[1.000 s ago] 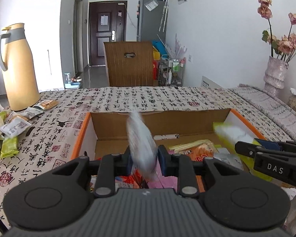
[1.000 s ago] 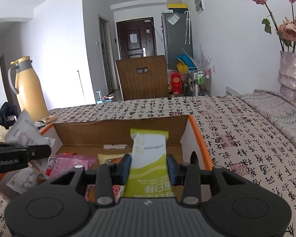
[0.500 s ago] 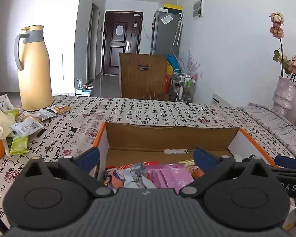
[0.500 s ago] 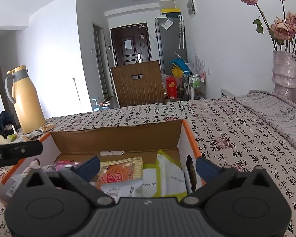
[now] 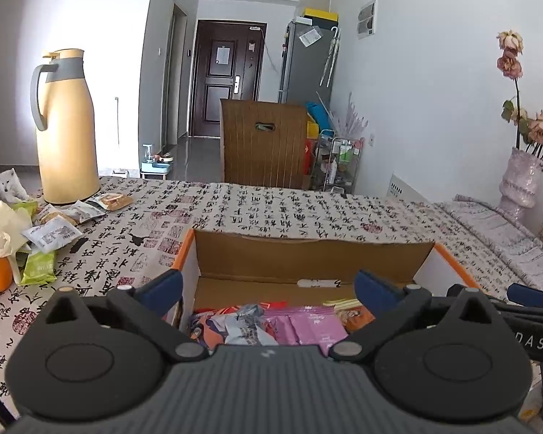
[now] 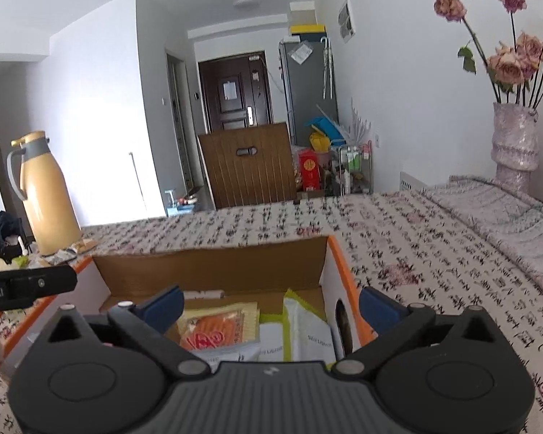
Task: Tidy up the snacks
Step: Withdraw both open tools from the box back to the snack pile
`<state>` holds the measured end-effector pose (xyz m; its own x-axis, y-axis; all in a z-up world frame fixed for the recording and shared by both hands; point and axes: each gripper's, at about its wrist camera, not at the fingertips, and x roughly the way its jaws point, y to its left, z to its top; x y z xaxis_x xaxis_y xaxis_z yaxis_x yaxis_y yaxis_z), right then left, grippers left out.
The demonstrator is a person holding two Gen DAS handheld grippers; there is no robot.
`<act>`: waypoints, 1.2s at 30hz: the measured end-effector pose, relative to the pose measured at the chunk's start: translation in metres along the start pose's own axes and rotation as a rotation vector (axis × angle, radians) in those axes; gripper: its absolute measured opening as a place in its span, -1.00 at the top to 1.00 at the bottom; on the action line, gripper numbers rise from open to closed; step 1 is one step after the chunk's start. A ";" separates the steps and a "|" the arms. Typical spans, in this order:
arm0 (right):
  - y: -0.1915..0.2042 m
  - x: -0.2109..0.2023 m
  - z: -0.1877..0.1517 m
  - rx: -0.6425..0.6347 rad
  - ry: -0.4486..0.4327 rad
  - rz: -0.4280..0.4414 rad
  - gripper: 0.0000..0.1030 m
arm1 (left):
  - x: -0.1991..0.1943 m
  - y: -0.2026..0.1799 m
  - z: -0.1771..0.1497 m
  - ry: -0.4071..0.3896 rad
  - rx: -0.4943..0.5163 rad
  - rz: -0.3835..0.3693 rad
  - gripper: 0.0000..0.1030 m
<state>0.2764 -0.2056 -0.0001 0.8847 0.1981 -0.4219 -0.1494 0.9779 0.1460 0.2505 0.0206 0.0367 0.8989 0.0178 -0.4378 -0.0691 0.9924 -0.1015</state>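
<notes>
The left gripper (image 5: 268, 285) and right gripper (image 6: 271, 302) both hang over the cardboard box (image 5: 307, 256), jaws spread wide and holding nothing. Snack packets (image 6: 221, 329) lie inside the box; more snacks (image 5: 54, 231) sit beside the thermos (image 5: 67, 126).

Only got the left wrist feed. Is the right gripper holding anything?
Observer: No, the right gripper is open, with nothing between its fingers.
Operator: What's at the box's right end?
Observer: A green-and-white packet lies against the right wall of the box.
Operator: Anything on that wall?
Observer: A dark oval cut-out sits low in it, right beside the packet.
</notes>
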 end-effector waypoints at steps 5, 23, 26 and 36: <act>0.004 -0.014 0.005 -0.008 -0.026 0.000 -1.00 | -0.017 -0.002 0.007 -0.025 0.006 -0.008 -1.00; 0.022 -0.075 -0.009 -0.043 -0.042 0.018 -1.00 | -0.087 0.000 -0.006 -0.062 0.012 -0.015 -1.00; 0.024 -0.085 -0.013 -0.049 -0.042 0.021 -1.00 | -0.097 0.003 -0.010 -0.065 0.010 -0.013 -1.00; 0.034 -0.116 -0.036 -0.066 -0.029 0.032 -1.00 | -0.126 0.015 -0.036 -0.053 0.001 -0.003 -1.00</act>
<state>0.1531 -0.1929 0.0212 0.8915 0.2278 -0.3915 -0.2052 0.9737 0.0995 0.1202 0.0287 0.0582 0.9208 0.0209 -0.3894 -0.0657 0.9926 -0.1020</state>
